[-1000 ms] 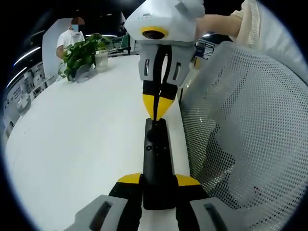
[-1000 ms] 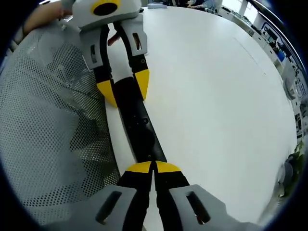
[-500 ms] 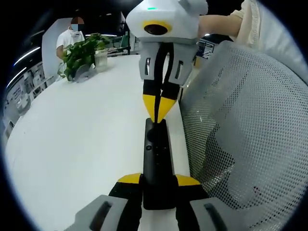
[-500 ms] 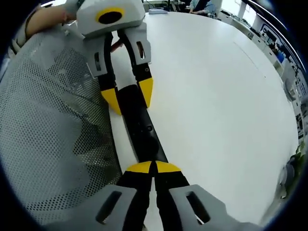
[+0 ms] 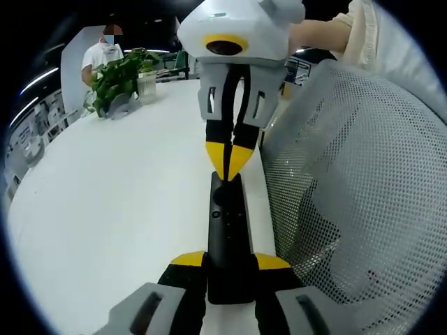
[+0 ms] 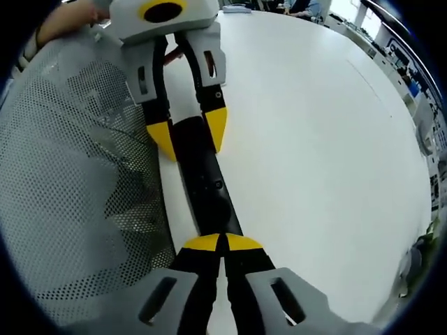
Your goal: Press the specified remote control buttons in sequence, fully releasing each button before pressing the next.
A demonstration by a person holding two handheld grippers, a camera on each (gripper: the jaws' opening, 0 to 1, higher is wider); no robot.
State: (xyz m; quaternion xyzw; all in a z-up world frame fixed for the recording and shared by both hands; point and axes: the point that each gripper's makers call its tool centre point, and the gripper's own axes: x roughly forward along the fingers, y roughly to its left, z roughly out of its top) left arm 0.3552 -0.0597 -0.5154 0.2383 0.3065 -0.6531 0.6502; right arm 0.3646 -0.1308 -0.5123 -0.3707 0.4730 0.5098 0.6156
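Left gripper view: a black remote control [image 5: 228, 230] lies lengthwise on the white table [image 5: 105, 209], near the table's edge. The left gripper [image 5: 229, 262] pinches the near end of the remote between its yellow-tipped jaws, one on each long side; that end of the remote is hidden between the jaws. At the far end, the right gripper [image 5: 229, 159] comes down from the top of the picture with its yellow tips pressed together and set on the remote's top face. The tips cover whatever button is under them, and the small markings along the remote are too small to read. To the right, a white mesh chair back [image 5: 356, 195] hides the table's edge. A sleeve [image 5: 370, 35] is cut off at the upper right. Far off stands a plant [image 5: 119, 80] in a pot, with a person [image 5: 101, 52] behind it.

Right gripper view: the right gripper [image 6: 223, 243] has its tips closed against each other on the remote's near end. The remote runs away to the left gripper [image 6: 188, 136], whose jaws clamp its far end. The mesh chair back [image 6: 70, 195] hides the left side.
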